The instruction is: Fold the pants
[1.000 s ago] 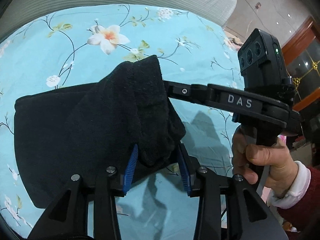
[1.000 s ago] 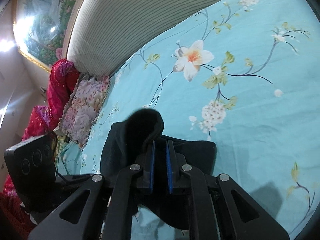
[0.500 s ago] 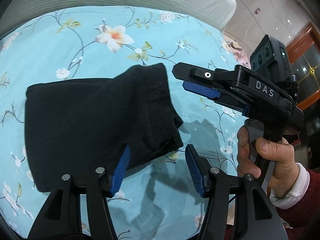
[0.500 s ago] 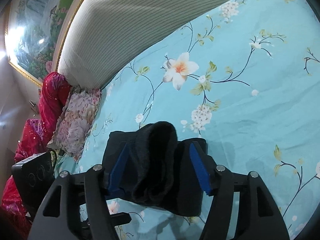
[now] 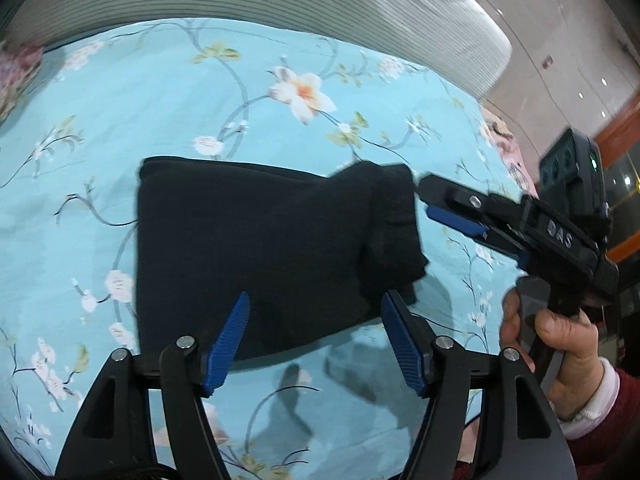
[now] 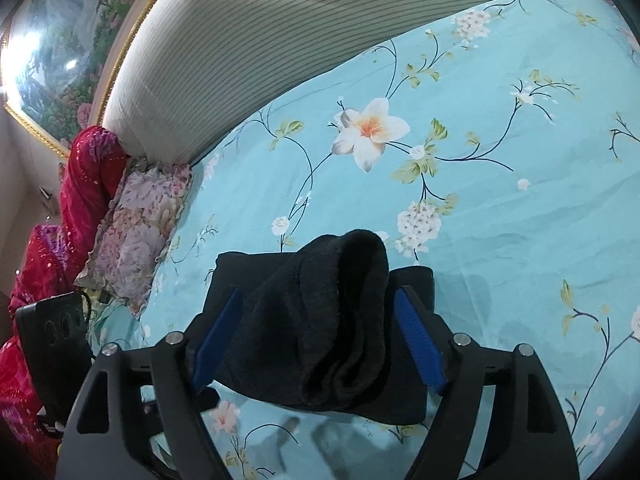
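Observation:
The black pants (image 5: pixel 256 248) lie folded in a compact bundle on the flowered turquoise bedsheet (image 5: pixel 160 92). A thick folded end stands up at the bundle's right side (image 5: pixel 394 232). My left gripper (image 5: pixel 316 332) is open, above the bundle's near edge, holding nothing. The right gripper (image 5: pixel 452 212) shows in the left wrist view just right of the raised end. In the right wrist view the pants (image 6: pixel 320 320) lie between the open jaws of my right gripper (image 6: pixel 318 332), the raised end rising between the blue pads (image 6: pixel 420 344).
A striped grey headboard cushion (image 6: pixel 260 40) borders the bed's far side. A flowered pillow (image 6: pixel 132 232) and red fabric (image 6: pixel 92 168) lie at the bed's left end. A person's hand (image 5: pixel 560 344) holds the right gripper's handle.
The right gripper went from shut on the pants' raised end to open. Both grippers have drawn back from the bundle, which now rests on the sheet.

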Available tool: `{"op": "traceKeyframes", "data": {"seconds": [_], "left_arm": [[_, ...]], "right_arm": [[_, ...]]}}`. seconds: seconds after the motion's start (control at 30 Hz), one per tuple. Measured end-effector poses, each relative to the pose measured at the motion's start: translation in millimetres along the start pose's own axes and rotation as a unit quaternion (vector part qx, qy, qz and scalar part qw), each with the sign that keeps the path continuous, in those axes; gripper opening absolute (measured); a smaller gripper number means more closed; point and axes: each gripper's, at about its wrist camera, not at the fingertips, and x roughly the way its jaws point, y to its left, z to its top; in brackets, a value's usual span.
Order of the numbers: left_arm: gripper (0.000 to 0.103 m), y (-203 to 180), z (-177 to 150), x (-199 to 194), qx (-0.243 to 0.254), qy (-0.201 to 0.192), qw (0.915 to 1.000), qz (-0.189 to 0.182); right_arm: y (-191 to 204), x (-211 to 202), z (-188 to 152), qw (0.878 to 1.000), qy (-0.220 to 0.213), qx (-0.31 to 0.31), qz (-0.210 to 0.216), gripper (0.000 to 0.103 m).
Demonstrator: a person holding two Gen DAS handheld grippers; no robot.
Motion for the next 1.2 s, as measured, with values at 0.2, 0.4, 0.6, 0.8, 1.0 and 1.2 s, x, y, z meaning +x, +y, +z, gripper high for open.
{"op": "traceKeyframes", "data": {"seconds": [0.2, 0.4, 0.6, 0.8, 1.0, 1.2], "left_arm": [[0.071, 30.2, 4.7, -8.9, -0.035, -0.009, 0.9993, 0.01], [0.074, 51.9, 7.7, -11.4, -0.06, -0.009, 0.9979, 0.019], [0.075, 69.0, 8.7, -8.4, -0.089, -0.002, 0.9959, 0.018], [0.076, 79.4, 8.5, -6.3, -0.101, 0.002, 0.9947, 0.019], [0.077, 92.5, 10.6, -0.1, -0.12, 0.011, 0.9926, 0.013], [0.077, 107.6, 12.5, 11.9, -0.143, 0.025, 0.9894, 0.007]], "right_arm": [[8.3, 4.4, -2.9, 0.999, 0.011, 0.0, -0.032, 0.081], [5.3, 8.9, -6.0, 0.998, 0.022, 0.013, -0.051, 0.084], [1.3, 12.6, -9.1, 0.998, 0.029, 0.026, -0.059, 0.085], [-2.7, 21.5, -11.5, 0.996, 0.045, 0.044, -0.056, 0.086], [-12.8, 33.4, -16.1, 0.994, 0.063, 0.061, -0.071, 0.087], [-27.9, 40.8, -22.4, 0.991, 0.077, 0.09, -0.062, 0.087]]}}
